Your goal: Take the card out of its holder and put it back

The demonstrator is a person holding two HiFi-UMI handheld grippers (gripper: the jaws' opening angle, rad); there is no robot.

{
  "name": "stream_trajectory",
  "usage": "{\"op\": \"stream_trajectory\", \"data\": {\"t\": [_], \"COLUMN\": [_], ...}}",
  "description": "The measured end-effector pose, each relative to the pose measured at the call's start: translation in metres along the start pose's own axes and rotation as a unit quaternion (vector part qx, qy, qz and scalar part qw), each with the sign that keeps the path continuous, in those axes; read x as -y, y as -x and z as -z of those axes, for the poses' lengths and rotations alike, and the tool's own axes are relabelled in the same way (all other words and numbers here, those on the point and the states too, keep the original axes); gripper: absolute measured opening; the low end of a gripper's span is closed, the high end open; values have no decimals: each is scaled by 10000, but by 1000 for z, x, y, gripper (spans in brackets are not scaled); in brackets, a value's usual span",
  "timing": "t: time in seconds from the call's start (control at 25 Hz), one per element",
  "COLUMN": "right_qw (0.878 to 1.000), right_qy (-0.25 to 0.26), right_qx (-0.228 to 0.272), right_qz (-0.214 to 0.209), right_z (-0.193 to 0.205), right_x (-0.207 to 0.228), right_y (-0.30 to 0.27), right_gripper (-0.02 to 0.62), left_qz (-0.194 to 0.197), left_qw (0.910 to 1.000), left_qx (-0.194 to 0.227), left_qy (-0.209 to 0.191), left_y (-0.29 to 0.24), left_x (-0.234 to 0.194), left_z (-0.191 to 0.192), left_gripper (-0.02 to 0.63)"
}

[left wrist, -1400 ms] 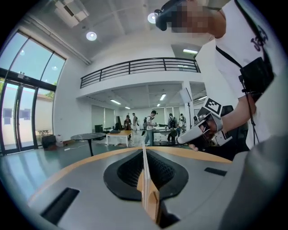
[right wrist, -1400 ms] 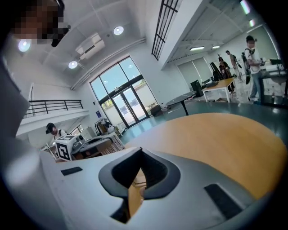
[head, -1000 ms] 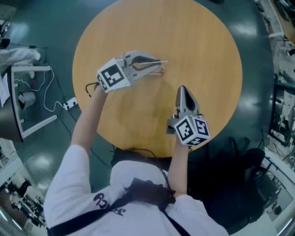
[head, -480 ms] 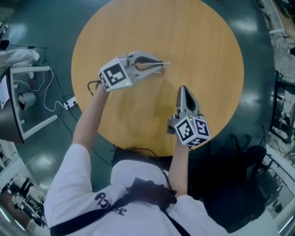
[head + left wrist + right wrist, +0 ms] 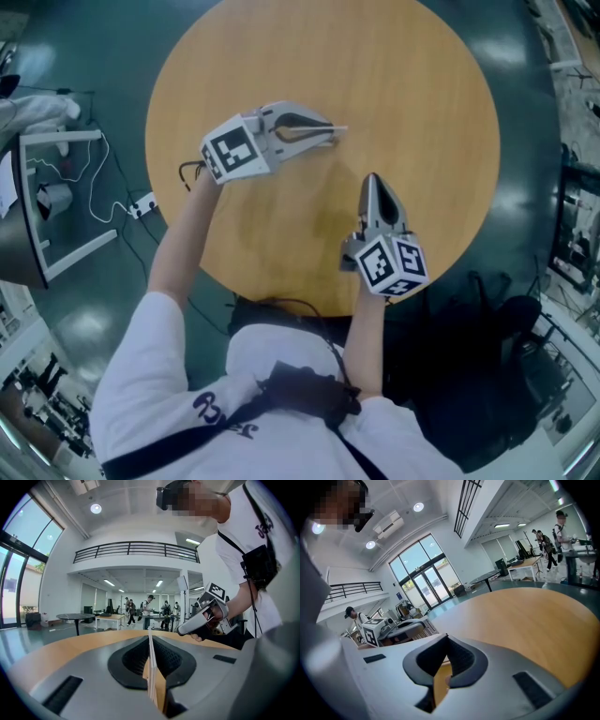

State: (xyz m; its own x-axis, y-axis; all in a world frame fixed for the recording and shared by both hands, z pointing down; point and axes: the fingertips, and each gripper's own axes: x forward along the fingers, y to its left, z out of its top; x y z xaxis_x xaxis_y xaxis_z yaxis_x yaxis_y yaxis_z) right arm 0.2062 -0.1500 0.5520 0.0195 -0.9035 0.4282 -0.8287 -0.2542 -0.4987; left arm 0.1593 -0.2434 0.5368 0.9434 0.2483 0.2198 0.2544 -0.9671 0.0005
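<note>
My left gripper (image 5: 330,131) hovers over the left half of the round wooden table (image 5: 422,84), pointing right. Its jaws are shut on a thin pale card (image 5: 151,665), seen edge-on between the pads; a sliver of the card (image 5: 341,128) sticks out past the tips. Whether this is the bare card or the card inside its holder, I cannot tell. My right gripper (image 5: 371,180) is nearer the front edge, pointing away from me. In the right gripper view its jaws (image 5: 446,641) are shut with nothing between them.
The table (image 5: 525,616) carries nothing else that I can see. Dark green floor surrounds it, with a white frame and cables (image 5: 66,197) at the left. People and desks (image 5: 140,613) stand far off in the hall.
My left gripper has drifted slightly to the right with the card still in it. The right gripper has stayed where it was.
</note>
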Motion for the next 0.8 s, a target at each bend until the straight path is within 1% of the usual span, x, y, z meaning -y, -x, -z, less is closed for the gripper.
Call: {"op": "stream_trajectory", "data": {"t": [0.12, 0.28, 0.4, 0.6, 0.8], "right_qw": [10000, 9999, 9998, 9997, 9995], "right_qy": [6, 7, 9, 11, 36], "right_qx": [-36, -108, -161, -240, -286], "right_qz": [4, 35, 69, 101, 100], "right_z": [2, 9, 13, 18, 19], "right_x": [-2, 0, 4, 6, 7], "right_y": [-3, -3, -1, -2, -4], "right_gripper": [20, 20, 20, 20, 20], "left_qz": [3, -81, -65, -146, -173], "left_qw": [10000, 9998, 9998, 9989, 9981], "left_qx": [-32, 114, 109, 135, 74], "left_qy": [-4, 128, 183, 425, 590], "left_y": [-1, -1, -3, -5, -8], "left_x": [-2, -6, -7, -10, -9], "left_z": [7, 8, 14, 25, 39], "left_gripper": [29, 29, 29, 29, 29]}}
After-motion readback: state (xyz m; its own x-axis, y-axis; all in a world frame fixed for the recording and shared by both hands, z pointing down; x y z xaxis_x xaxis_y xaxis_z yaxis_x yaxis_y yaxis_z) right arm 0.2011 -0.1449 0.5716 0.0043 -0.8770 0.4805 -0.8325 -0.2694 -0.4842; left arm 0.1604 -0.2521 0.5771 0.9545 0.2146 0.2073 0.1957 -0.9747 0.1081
